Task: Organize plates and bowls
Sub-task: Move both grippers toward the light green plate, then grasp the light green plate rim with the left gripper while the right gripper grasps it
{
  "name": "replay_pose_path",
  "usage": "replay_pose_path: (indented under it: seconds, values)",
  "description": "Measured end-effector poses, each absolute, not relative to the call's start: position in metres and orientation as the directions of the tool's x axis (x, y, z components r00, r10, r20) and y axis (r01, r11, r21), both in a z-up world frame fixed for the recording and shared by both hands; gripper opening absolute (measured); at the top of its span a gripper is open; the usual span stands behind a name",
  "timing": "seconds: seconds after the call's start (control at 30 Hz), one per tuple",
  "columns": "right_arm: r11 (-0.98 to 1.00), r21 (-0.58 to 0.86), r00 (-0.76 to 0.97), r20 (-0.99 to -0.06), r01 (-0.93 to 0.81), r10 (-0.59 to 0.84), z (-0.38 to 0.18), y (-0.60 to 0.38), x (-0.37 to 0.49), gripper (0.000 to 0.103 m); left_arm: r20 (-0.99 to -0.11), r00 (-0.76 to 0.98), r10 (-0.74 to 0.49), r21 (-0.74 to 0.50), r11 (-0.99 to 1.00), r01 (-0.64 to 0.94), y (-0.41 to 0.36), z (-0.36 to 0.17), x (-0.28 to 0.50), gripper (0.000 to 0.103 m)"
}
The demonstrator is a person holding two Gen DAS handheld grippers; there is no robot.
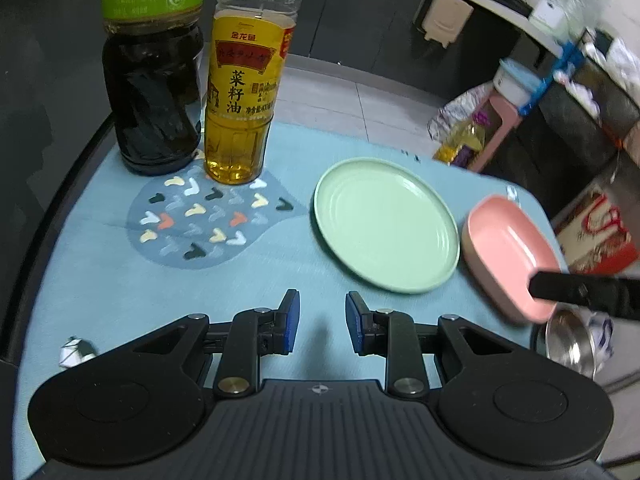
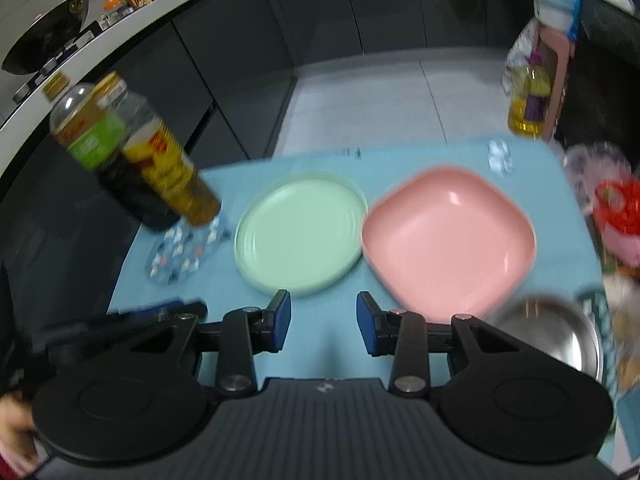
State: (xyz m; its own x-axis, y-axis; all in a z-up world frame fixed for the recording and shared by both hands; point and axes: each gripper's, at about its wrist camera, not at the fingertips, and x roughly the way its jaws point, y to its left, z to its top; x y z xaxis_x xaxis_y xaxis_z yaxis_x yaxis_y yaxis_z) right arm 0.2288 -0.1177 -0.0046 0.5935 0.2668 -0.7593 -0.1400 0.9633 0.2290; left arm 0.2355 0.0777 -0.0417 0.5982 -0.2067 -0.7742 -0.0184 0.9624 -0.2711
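We hold both grippers with jaws parted and empty: the left gripper and right gripper hang above the mat, just short of the green plate. The pink dish sits touching the plate's right rim, the steel bowl farther right and nearer us. Reaching for the plate, we could nudge the dish. The bottles left of the plate could topple if our left gripper swings wide.
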Motion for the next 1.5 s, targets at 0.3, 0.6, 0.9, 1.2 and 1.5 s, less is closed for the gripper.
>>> replay_pose_path:
  seconds: [0.3,0.6,0.9,1.2,1.5]
  values:
    - [0.969,0.181,0.561,-0.791,-0.167,0.244,-0.028,-0.112,0.305,0.025,-0.771,0.599,-0.215,-0.315,0.947,-0.066,0.075,-0.054,0.264,0.025]
    - [0.976,0.095,0.501,-0.846,-0.198,0.184,-0.046,-0.107,0.358,0.025,-0.800,0.560,-0.214,-0.313,0.946,-0.085,0.066,-0.067,0.282,0.025]
    - [0.972,0.062,0.405,-0.901,-0.228,0.153,-0.065,-0.106,0.383,0.029,-0.806,0.537,-0.249,-0.346,0.934,-0.086,0.063,-0.074,0.291,0.024]
    - [0.959,0.003,0.433,-0.892,-0.282,0.130,-0.063,-0.094,0.369,0.009,-0.808,0.538,-0.238,-0.317,0.947,-0.058,0.059,-0.071,0.289,0.015]
    - [0.946,0.023,0.432,-0.886,-0.323,0.169,-0.053,-0.077,0.335,0.007,-0.788,0.579,-0.211,-0.296,0.953,-0.055,0.080,-0.053,0.255,0.015]
